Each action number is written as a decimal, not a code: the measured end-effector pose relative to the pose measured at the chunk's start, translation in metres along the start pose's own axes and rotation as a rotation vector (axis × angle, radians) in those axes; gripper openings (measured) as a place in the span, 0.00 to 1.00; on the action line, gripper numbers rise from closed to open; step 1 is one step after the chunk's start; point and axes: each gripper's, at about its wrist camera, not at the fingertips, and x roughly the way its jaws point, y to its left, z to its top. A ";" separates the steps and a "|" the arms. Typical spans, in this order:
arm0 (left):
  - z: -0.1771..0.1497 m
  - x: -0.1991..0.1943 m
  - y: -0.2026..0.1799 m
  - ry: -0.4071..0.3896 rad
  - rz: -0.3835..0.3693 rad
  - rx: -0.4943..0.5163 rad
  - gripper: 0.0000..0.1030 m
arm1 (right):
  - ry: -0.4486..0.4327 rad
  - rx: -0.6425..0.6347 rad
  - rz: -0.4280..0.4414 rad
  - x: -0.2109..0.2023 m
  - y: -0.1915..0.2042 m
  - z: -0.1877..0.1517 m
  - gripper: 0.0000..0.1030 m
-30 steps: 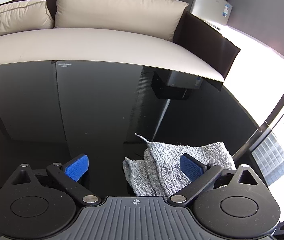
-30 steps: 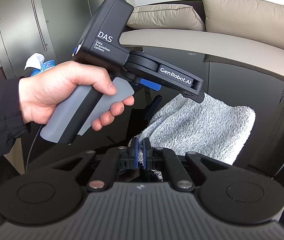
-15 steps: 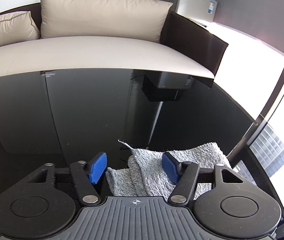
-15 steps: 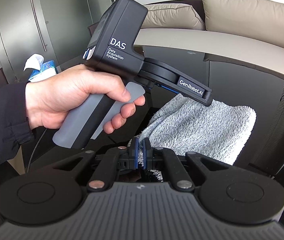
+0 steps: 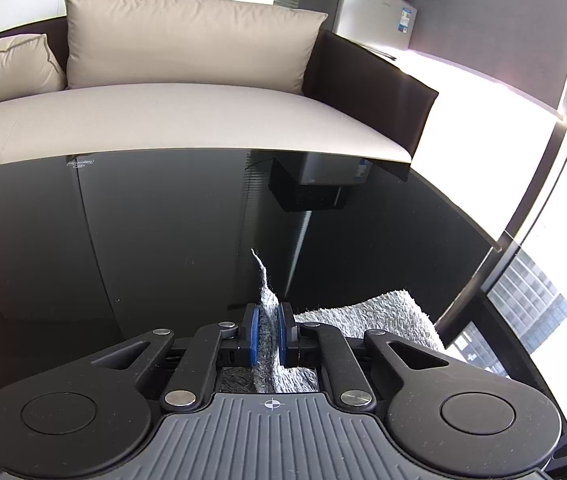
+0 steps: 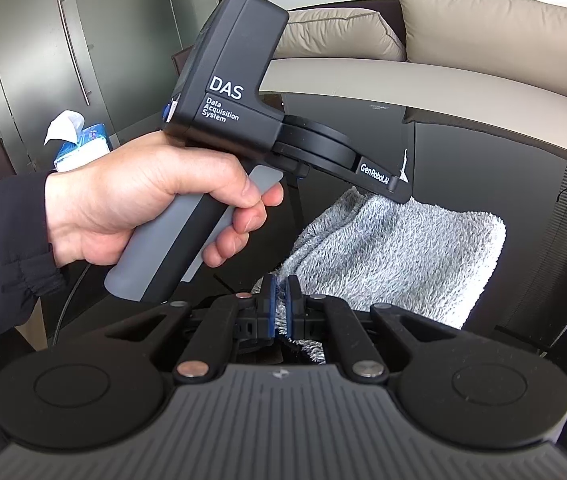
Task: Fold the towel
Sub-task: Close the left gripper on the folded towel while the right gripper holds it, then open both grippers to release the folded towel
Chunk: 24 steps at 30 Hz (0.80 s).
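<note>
Jaws of both the left gripper (image 5: 268,334) and right gripper (image 6: 281,306) clenched on edges of the grey towel (image 6: 399,252), which lies apparently already folded once on the black desk (image 5: 163,240); next fold pending, nothing lifted yet.

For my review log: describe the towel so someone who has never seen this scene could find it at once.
Start at the glossy black table in front of the beige sofa. Near its right edge lies the towel, pinched by the left gripper and right gripper. It is the only fluffy grey cloth there.
</note>
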 end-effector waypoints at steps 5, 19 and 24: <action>0.005 -0.008 -0.001 -0.014 0.003 0.004 0.08 | -0.015 0.001 -0.002 -0.004 -0.001 0.002 0.05; 0.013 -0.030 0.001 -0.028 0.050 0.000 0.08 | -0.080 0.010 0.030 -0.024 -0.004 0.008 0.04; 0.010 -0.027 0.008 -0.012 0.064 -0.012 0.09 | -0.055 -0.001 0.031 -0.019 -0.002 0.004 0.05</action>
